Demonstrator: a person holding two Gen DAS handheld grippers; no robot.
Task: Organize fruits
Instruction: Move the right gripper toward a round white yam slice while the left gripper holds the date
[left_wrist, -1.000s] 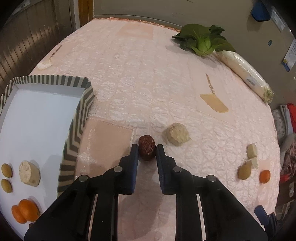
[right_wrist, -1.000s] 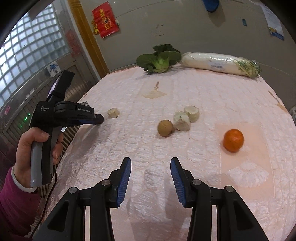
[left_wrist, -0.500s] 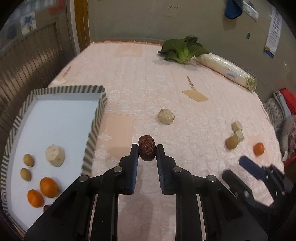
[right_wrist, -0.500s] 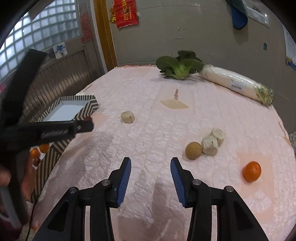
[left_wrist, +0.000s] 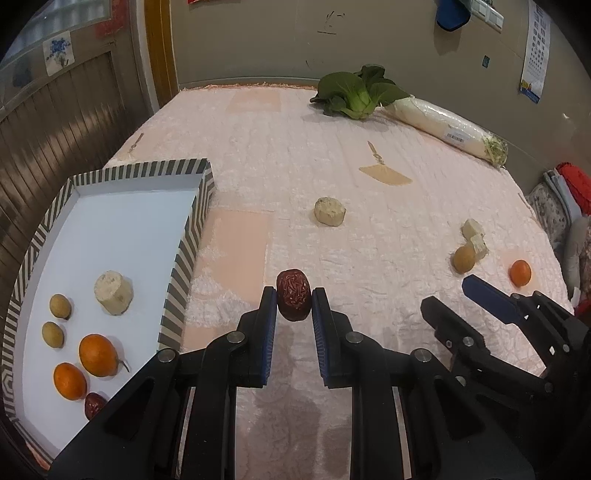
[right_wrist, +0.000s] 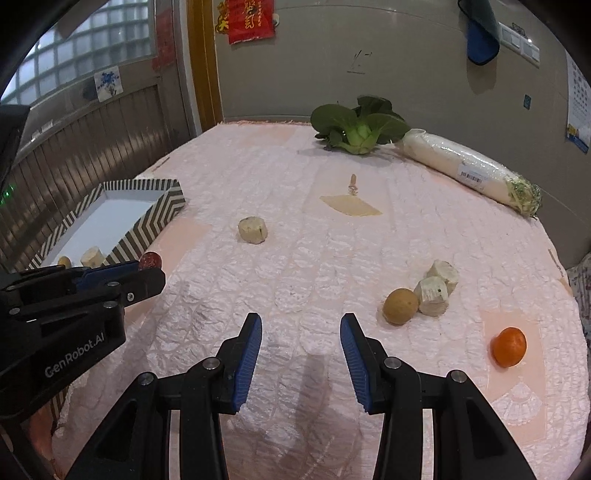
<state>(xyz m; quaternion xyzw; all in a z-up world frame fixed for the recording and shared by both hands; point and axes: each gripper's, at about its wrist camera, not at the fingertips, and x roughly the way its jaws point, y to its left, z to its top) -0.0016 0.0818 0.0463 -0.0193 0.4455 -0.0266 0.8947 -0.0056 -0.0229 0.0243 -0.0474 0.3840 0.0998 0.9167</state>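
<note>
My left gripper is shut on a wrinkled red date, held above the pink tablecloth just right of the striped tray. The tray holds two oranges, two small brown fruits, a pale chunk and another date. My right gripper is open over bare cloth with nothing between its fingers. To its right lie a brown round fruit, two pale chunks and an orange. In the right wrist view the left gripper shows at the left, with the date.
A pale chunk lies mid-table. Bok choy and a wrapped white radish lie at the far edge by the wall. A beige fan print marks the cloth. Wooden panelling runs along the left.
Both grippers have pulled back toward me and tilted up, so more of the table and tray shows. The left stays shut on the date; the right gripper now appears in the left wrist view.
</note>
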